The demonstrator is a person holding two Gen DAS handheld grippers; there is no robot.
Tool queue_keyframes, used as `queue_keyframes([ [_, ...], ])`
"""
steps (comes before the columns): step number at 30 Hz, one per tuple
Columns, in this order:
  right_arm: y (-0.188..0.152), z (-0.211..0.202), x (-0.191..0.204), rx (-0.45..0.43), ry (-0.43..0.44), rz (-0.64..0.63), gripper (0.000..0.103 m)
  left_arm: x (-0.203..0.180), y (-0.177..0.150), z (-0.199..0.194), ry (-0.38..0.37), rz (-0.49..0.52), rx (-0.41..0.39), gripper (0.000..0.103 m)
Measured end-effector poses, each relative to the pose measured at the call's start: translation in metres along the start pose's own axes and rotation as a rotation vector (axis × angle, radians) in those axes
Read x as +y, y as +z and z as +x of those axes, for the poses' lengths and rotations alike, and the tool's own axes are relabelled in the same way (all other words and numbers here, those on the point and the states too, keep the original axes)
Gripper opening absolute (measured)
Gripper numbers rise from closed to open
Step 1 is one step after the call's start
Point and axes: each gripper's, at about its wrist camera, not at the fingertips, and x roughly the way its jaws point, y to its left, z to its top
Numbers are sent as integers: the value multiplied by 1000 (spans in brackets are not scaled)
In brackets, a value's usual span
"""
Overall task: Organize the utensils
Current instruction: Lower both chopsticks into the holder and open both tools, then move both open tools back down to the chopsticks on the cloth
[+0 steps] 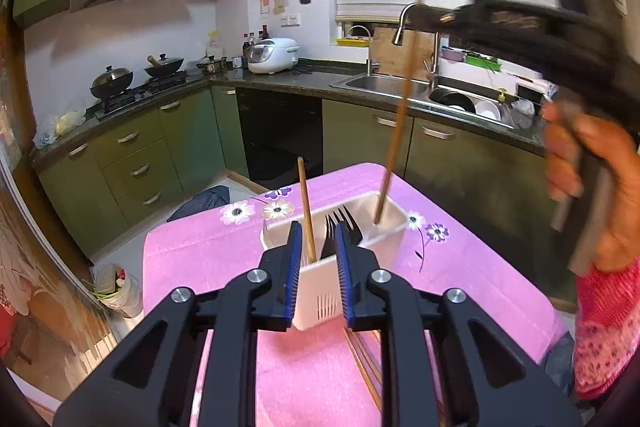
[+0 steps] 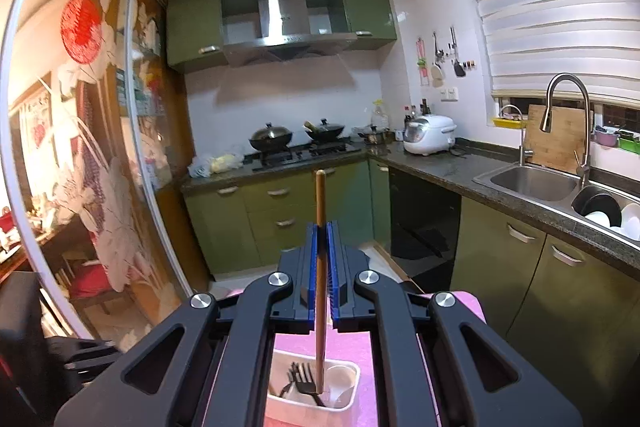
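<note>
Under table edge, spare chopsticks (left view only).

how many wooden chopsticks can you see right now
4, maybe more. One chopstick stands in the white holder between the open left gripper fingers. One is clamped in the right gripper over the holder. Two lie on the pink tablecloth, partly hidden.

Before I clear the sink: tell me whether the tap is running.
No, the tap shows no stream of water falling into the sink below it.
</note>
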Motion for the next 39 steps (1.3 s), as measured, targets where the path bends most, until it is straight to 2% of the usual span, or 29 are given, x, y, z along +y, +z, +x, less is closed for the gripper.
queue_keyframes([
  [3,-16,21,0,49,-21,-10,6,0,-12,-5,-19,-11,3,16],
  [8,-60,56,-1,149,-44,-31,6,-1,-39,-6,-44,-39,32,17],
  [13,-91,78,0,212,-64,-54,6,1,-68,-7,-53,-95,56,19],
  [16,-104,84,1,236,-64,-59,6,6,-83,-6,-62,-145,75,25],
  [18,-109,80,2,229,-65,-60,21,6,-91,-4,-69,-169,89,32],
  [19,-111,76,2,223,-70,-63,38,6,-96,-3,-72,-181,98,33],
  [20,-111,73,2,216,-70,-63,48,6,-102,0,-74,-193,110,34],
  [22,-112,57,4,192,-69,-60,58,4,-109,5,-66,-201,128,37],
  [23,-114,44,6,176,-74,-62,70,3,-113,9,-59,-197,143,43],
  [24,-116,32,7,159,-74,-61,77,-1,-117,14,-56,-190,156,45],
  [25,-118,20,8,144,-69,-59,89,-3,-120,18,-51,-183,170,45],
  [26,-122,2,8,126,-65,-64,95,-9,-125,25,-45,-170,188,45],
  [31,-158,-59,7,109,-86,-115,98,-28,-141,51,-50,-143,247,45],
  [35,-193,-78,-9,210,-86,-61,98,-38,-149,72,-20,-119,292,45],
  [39,-224,-88,-29,279,-124,-4,98,-45,-157,87,2,-105,342,44],
])
